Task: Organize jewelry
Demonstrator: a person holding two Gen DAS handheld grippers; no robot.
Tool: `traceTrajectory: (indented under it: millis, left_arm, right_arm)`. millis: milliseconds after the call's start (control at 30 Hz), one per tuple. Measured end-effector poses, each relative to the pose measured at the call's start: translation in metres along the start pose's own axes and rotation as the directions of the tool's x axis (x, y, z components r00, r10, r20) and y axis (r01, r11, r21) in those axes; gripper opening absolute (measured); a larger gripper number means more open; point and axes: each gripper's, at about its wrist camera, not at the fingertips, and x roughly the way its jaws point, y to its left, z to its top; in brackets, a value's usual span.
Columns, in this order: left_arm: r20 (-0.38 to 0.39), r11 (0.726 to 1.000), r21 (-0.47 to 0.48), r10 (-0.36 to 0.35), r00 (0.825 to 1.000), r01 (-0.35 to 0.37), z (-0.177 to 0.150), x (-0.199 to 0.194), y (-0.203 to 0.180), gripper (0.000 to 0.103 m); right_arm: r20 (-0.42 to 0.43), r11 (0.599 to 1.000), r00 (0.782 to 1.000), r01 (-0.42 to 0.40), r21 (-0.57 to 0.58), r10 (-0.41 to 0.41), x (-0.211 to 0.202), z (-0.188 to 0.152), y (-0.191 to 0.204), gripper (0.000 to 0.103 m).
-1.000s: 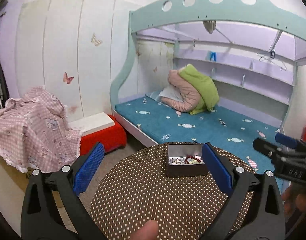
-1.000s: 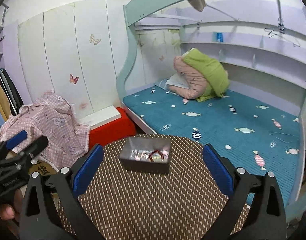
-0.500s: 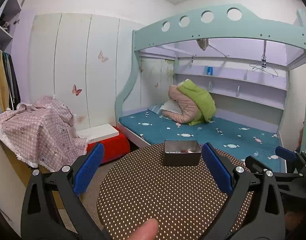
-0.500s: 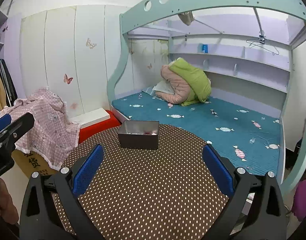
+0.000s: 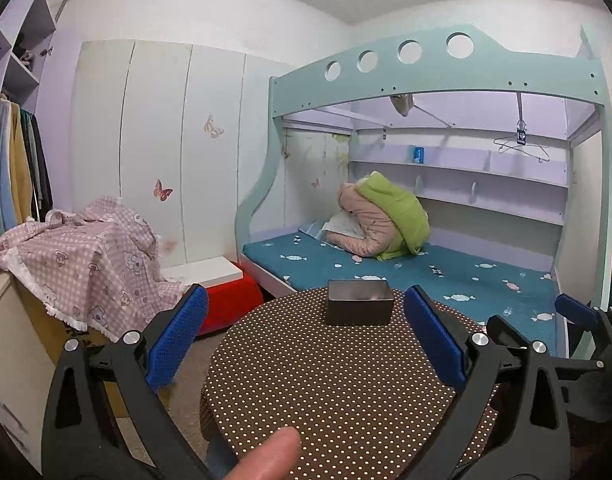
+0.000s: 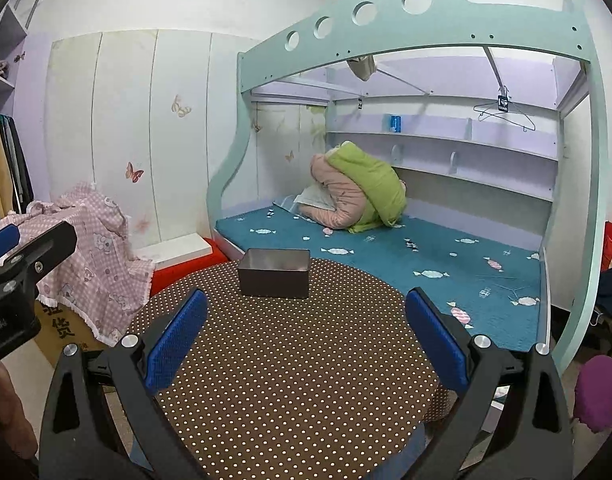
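Nearest the left wrist camera, a fingertip [image 5: 270, 454] is seen at the bottom edge, between the black arms of the left gripper [image 5: 306, 336], whose blue pads [image 5: 177, 334] are spread wide with nothing between them. No such fingertip is shown in the right wrist view, where the right gripper [image 6: 306, 338] is likewise held wide and empty. Each tool is caught by the other's camera: the right gripper appears at the right edge of the left view, and the left gripper at the left edge of the right view.

Below both grippers, a round table [image 5: 338, 392] covered in brown cloth with pale dots is seen. Towards its far edge a small dark metal box [image 5: 360, 307] stands, well apart from both grippers. Only its outer walls and rim are shown in either view, so its contents cannot be told. In the right wrist view the box [image 6: 273, 273] sits left of centre.

Beyond the table, a bunk bed [image 6: 386, 256] with a teal mattress is seen, and a pink and green quilt [image 6: 354, 188] is heaped at its far end. To the left, a pink checked cloth [image 5: 81, 260] is draped over furniture. Under it, a cardboard carton [image 6: 61, 330] with printed characters is shown clearly only in the right wrist view. A purple object [image 6: 596, 390] at the right edge is shown only there.
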Motion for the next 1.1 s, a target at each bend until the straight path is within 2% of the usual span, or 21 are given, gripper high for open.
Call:
traceTrajectory:
  millis: [567, 1100]
  left_arm:
    - [-0.045, 1.000, -0.021, -0.010, 0.999, 0.009, -0.0024, 0.0049, -0.0007, 0.098]
    - [-0.047, 0.999, -0.031, -0.013, 0.999, 0.011, -0.0057, 0.0059, 0.0028, 0.098]
  right_arm:
    - [0.000, 1.000, 1.000, 0.013, 0.022, -0.013, -0.0013, -0.0033, -0.0042, 0.095]
    - [-0.004, 1.000, 1.000, 0.013, 0.013, -0.013, 0.0019, -0.0037, 0.0000, 0.095]
